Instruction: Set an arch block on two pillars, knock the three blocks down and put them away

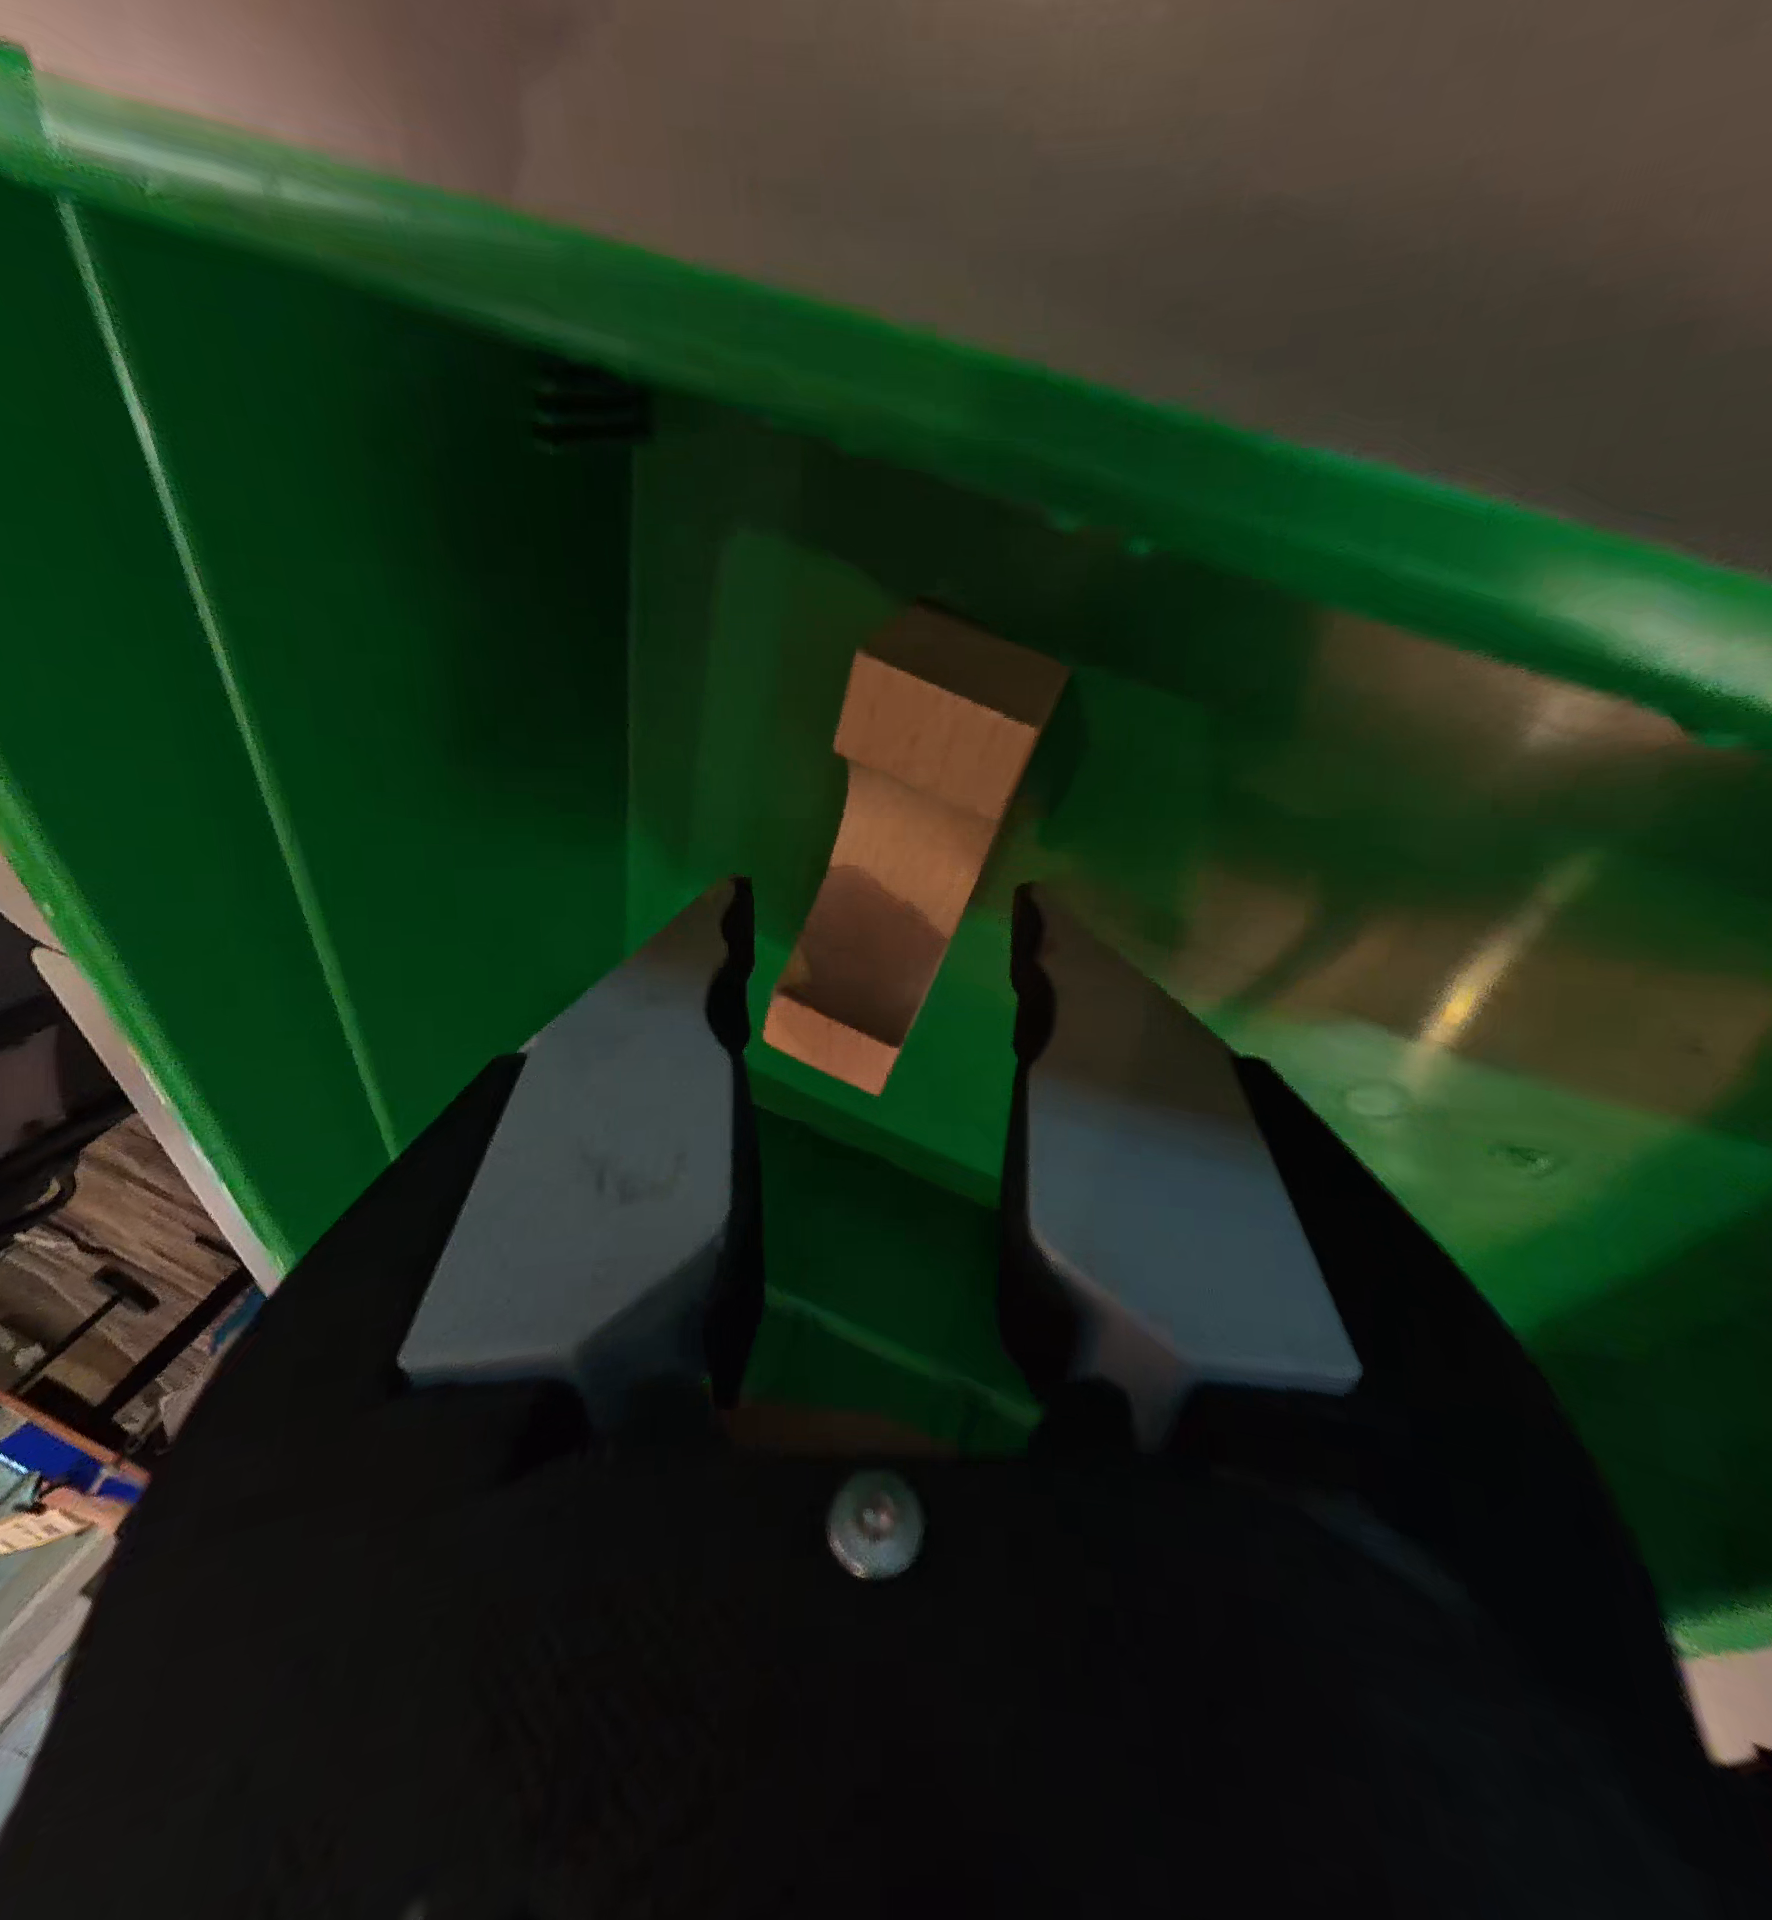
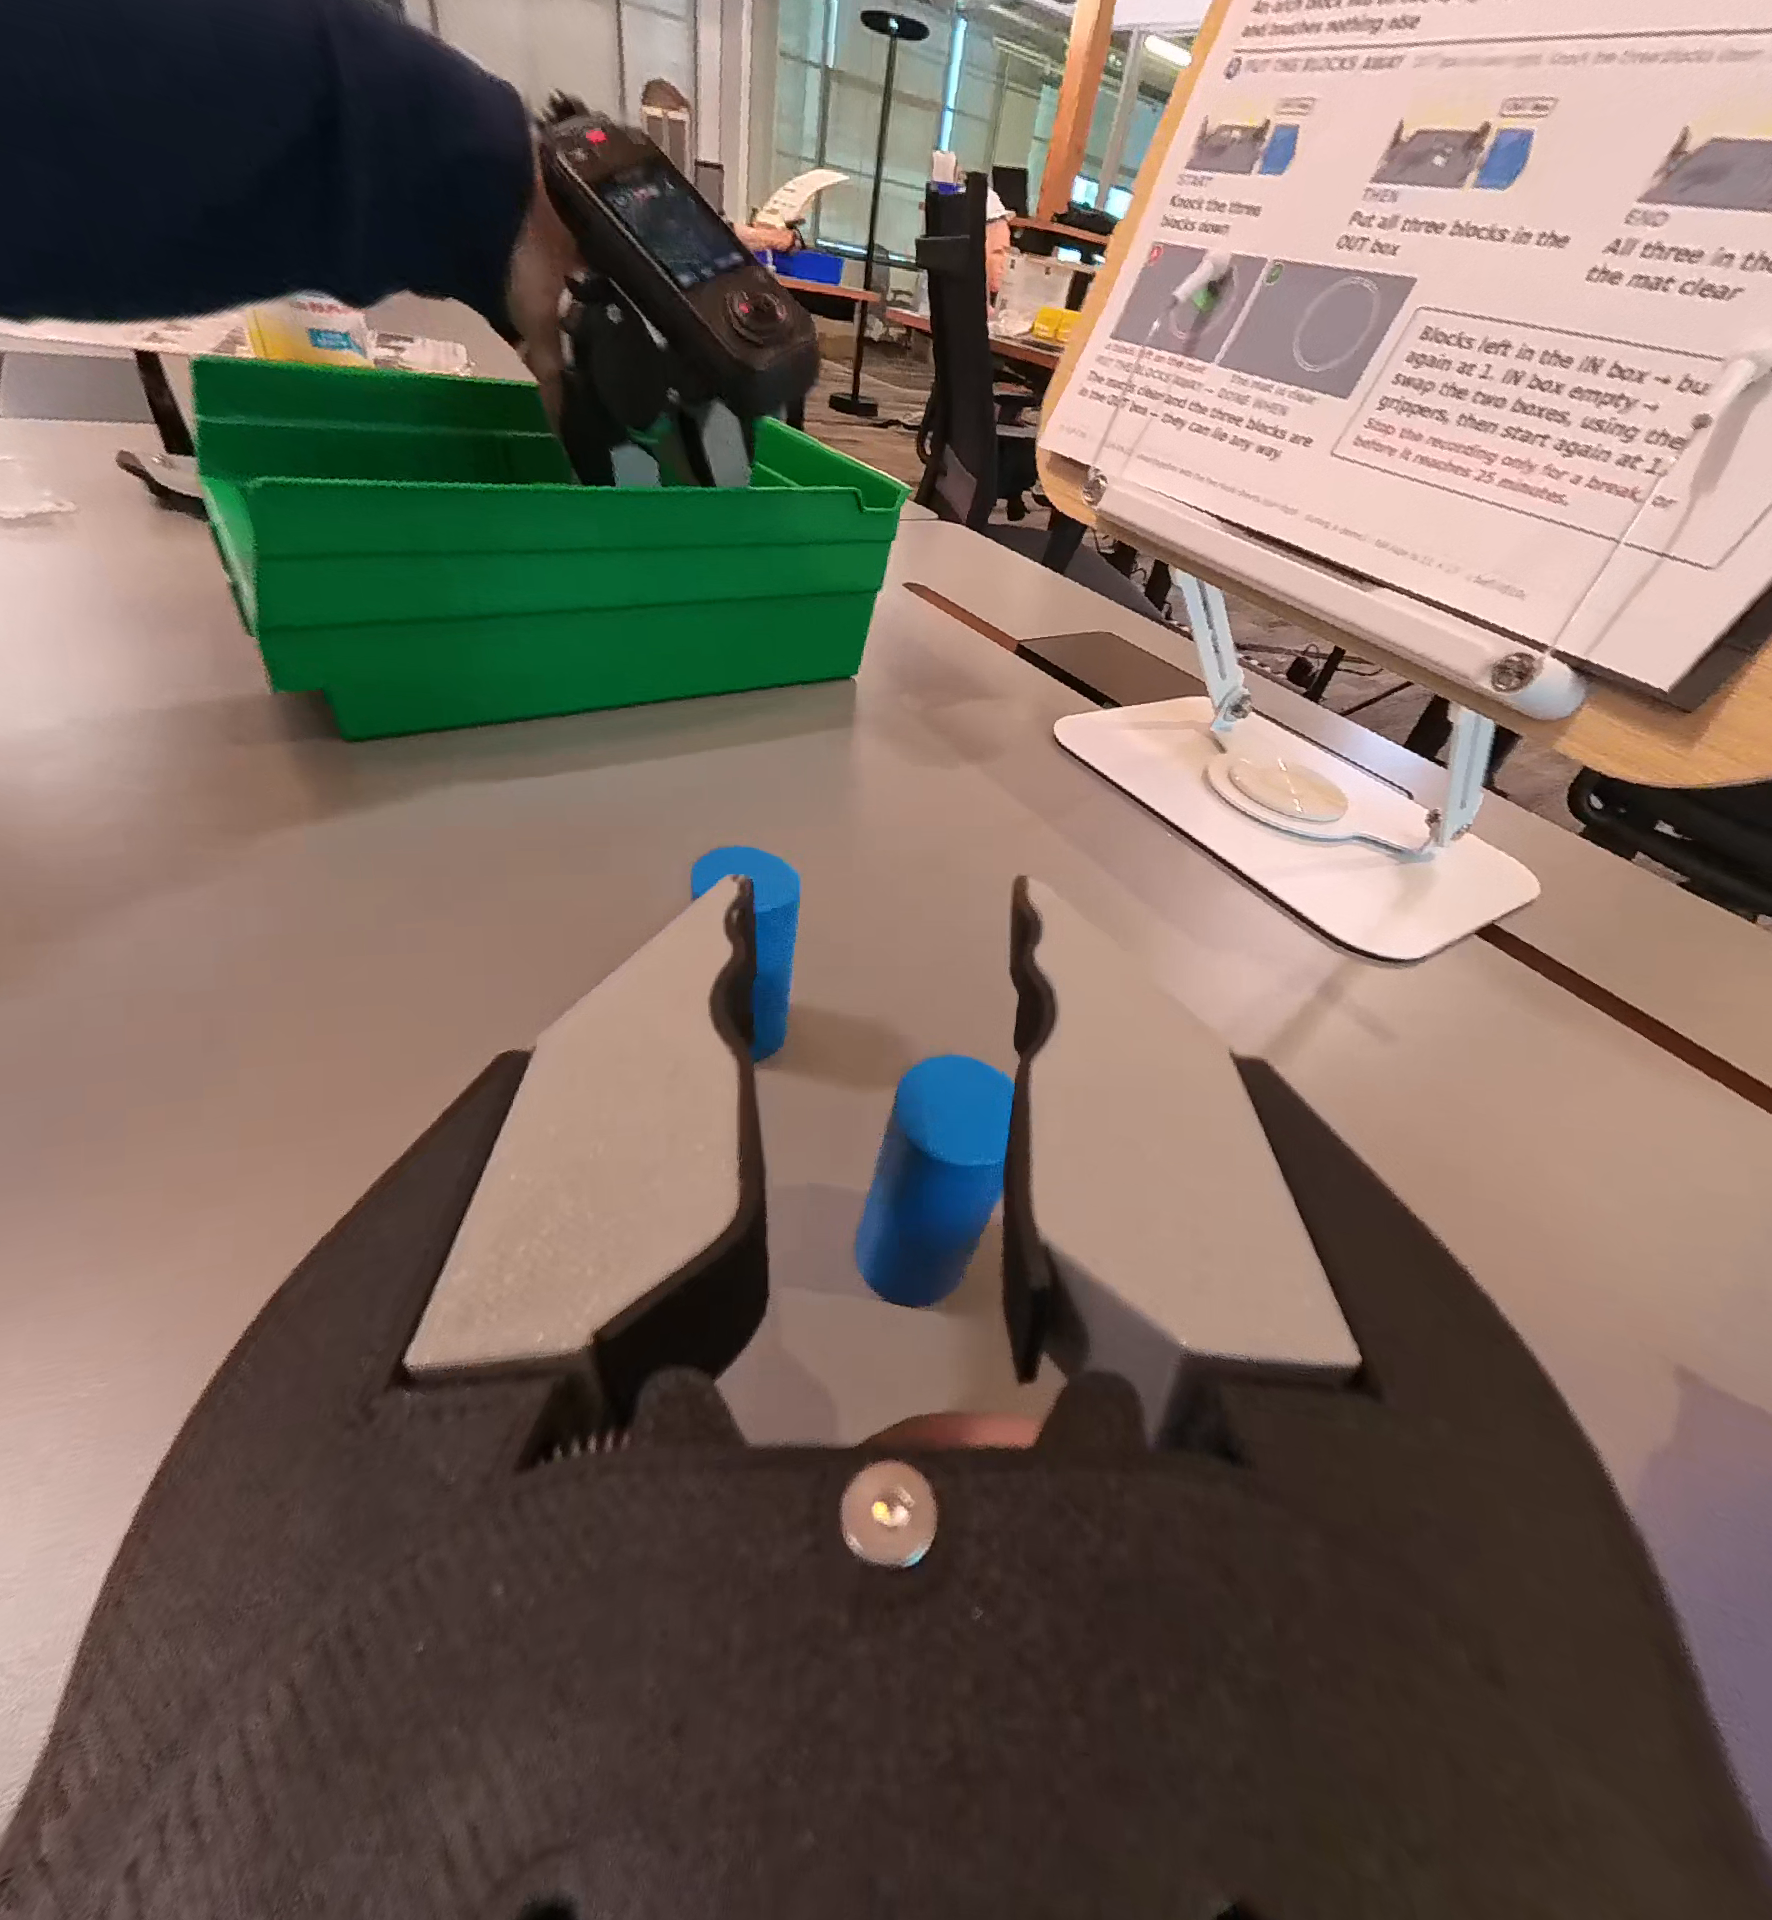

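Note:
A plain wooden arch block (image 1: 908, 831) lies on the floor of a green bin (image 1: 362, 644). My left gripper (image 1: 882, 935) is open inside the bin, its fingertips just short of the arch, one on each side of its near end. In the right wrist view the left gripper (image 2: 684, 447) reaches down into the green bin (image 2: 549, 582). Two blue cylinder pillars stand upright on the grey table: the near pillar (image 2: 934, 1179) and the far pillar (image 2: 762, 945). My right gripper (image 2: 882, 935) is open and empty, above them, with the near pillar between its fingers.
A white stand (image 2: 1297, 821) holds an instruction board (image 2: 1464, 312) at the right. A person's dark sleeve (image 2: 217, 156) reaches over the bin. Small clear items (image 2: 9, 494) lie at the far left of the grey table (image 2: 342, 935). Chairs and desks stand behind. Some 40 cm of space lies between my two pairs of fingers.

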